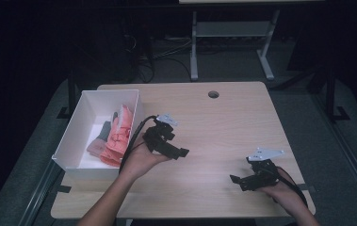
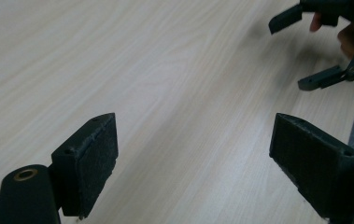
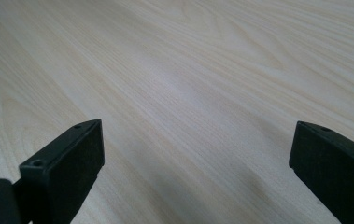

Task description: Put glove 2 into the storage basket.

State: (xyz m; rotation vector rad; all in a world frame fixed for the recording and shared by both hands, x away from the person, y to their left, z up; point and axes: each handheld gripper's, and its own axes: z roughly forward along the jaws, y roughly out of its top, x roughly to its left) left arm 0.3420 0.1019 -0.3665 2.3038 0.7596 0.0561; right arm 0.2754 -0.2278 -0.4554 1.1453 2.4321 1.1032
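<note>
Dim room, bare wood counter (image 1: 223, 127): we're hovering left gripper (image 1: 182, 153) and right gripper (image 1: 236, 180) with fingers wide open, empty, pink cloth (image 1: 118, 136) sitting in white bin (image 1: 72, 127), so next probably reaching left into it.

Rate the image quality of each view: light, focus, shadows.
High view: the table is lit while the room around it is nearly black; the white box and its pink cloth read clearly. Left gripper view: the left claw looks soft, and the right claw farther off is blurred. Right gripper view: even light, sharp wood grain, a faint shadow between the open jaws.
</note>
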